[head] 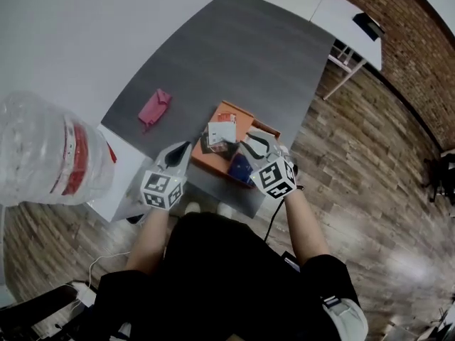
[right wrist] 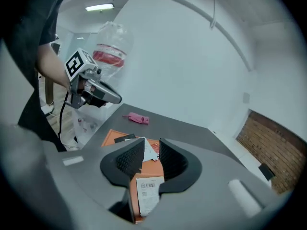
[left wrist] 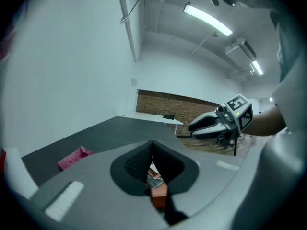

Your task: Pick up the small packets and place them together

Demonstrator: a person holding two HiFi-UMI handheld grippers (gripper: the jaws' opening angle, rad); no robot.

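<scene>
Person: a dark-clothed torso [head: 220, 275] fills the near edge of the head view, with both forearms reaching out over the table.
Packets: three small ones show, all on the orange tray [head: 231, 111] at the table's near edge. A white packet with red print [head: 222, 131] sits propped at a tilt. A black packet [head: 207, 145] touches it on the left. A dark blue packet [head: 240, 168] lies nearer and to the right, partly under the right gripper.
Right gripper [head: 254, 142]: the jaws are apart with a clear gap and hold nothing. Its own view looks through the gap at the white packet just beyond the tips.
Left gripper [head: 186, 146]: the jaws are closed tip to tip with nothing between them. It hovers at the tray's left edge, just beside the black packet.
Progress: judging from the layout, the packets are already close, two touching and the blue one slightly apart. None is lifted. What seems left is bringing the blue one against the others, or tidying the heap.
Table [head: 234, 55]: dark grey, with no stray packet seen on it.
Pink cloth [head: 153, 107]: crumpled on the table, well apart from the tray, to its far left.
Plastic bottle [head: 50, 151]: large and clear with a red label, looming at the left of the head view.
</scene>
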